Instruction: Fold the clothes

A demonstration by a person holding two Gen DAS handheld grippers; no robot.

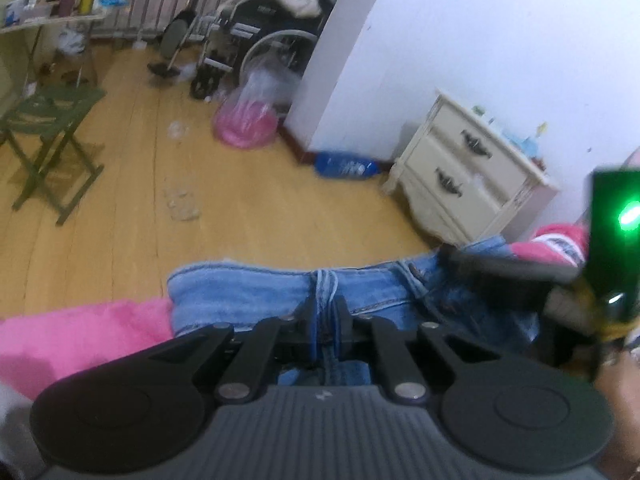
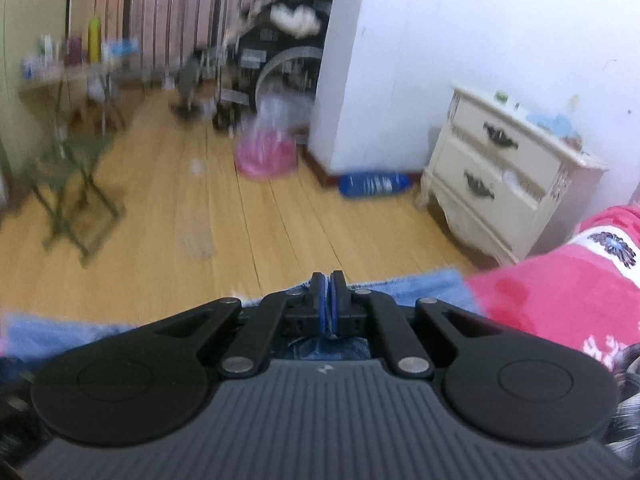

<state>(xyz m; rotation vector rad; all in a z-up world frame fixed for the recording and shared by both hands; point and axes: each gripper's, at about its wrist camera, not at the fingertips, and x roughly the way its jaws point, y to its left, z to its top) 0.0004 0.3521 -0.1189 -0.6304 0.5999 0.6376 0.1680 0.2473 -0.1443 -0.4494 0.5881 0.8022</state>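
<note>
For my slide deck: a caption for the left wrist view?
Left gripper shut on jeans, beside a pink blanket, above a wooden floor.

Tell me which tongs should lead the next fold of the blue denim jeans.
Probably both together: left tongs pinch the blue denim jeans mid-waistband, and right tongs also clamp denim.

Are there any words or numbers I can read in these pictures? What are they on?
None can be read.
Blue bottle lying on the floor: pale print on its label, too blurred to read.
Wheelchair back: pale patches that may be lettering, too blurred.
Gripper body: a small pale logo mark, no letters.
Red cloth: only a flower and snowflake pattern, no words.
</note>
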